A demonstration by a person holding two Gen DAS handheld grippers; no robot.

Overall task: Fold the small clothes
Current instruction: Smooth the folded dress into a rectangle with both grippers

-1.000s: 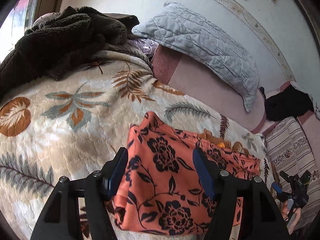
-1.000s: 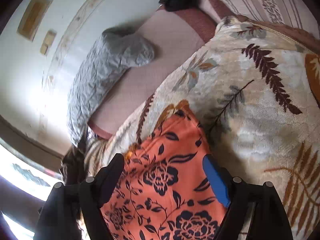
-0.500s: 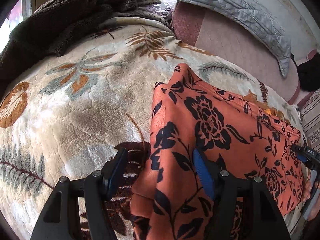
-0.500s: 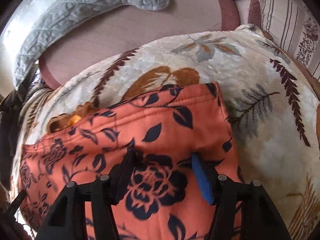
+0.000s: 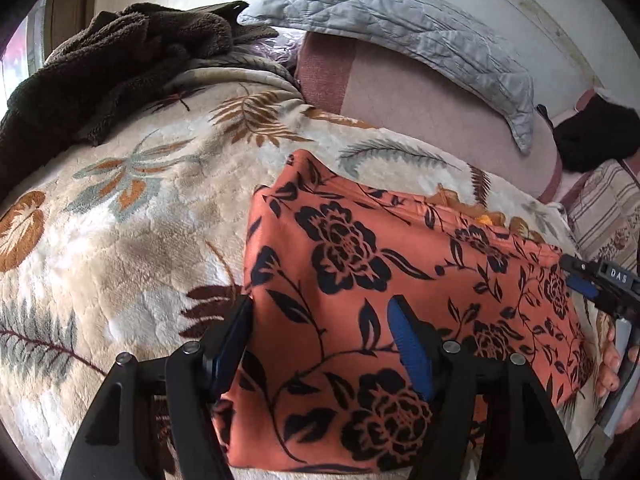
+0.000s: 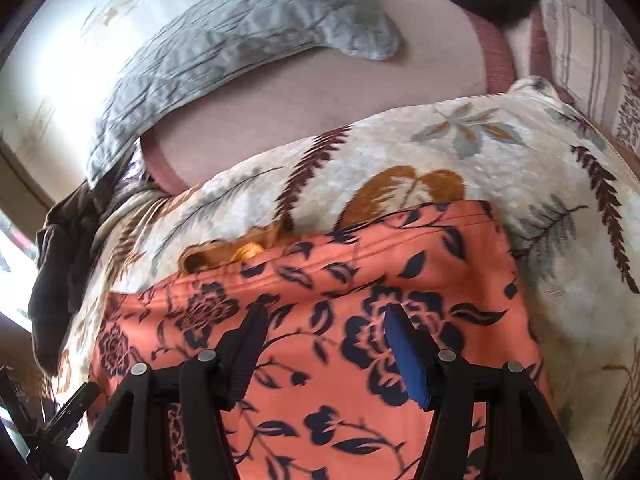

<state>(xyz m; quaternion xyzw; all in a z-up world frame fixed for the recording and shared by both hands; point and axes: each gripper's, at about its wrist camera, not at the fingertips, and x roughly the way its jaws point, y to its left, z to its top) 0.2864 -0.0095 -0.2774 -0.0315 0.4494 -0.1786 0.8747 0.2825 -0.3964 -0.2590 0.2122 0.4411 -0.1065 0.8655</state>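
Note:
An orange garment with black flowers [image 5: 360, 248] lies flat on a cream leaf-patterned blanket [image 5: 120, 240]. My left gripper [image 5: 320, 304] hovers low over the garment's left end. It is open, with one finger at the cloth's left edge and the other over the print. My right gripper [image 6: 326, 312] stands open over the right part of the garment [image 6: 320, 272], with flat cloth showing between its fingers. In the left wrist view, the right gripper [image 5: 596, 284] and the hand [image 5: 612, 364] holding it show at the garment's right end. A yellow-orange bit [image 6: 248, 252] peeks out at the far edge.
A brown fleece heap [image 5: 112, 52] lies at the back left of the bed. A grey quilted pillow [image 5: 400, 20] rests on the pink sheet [image 5: 420, 100] by the wall. A black item [image 5: 592, 136] and a striped cushion [image 5: 608, 216] sit at the right.
The left gripper has sunk closer to the garment's left end. The right gripper has swung across and rolled level, now above the garment's right part, with its jaws narrower than a second ago.

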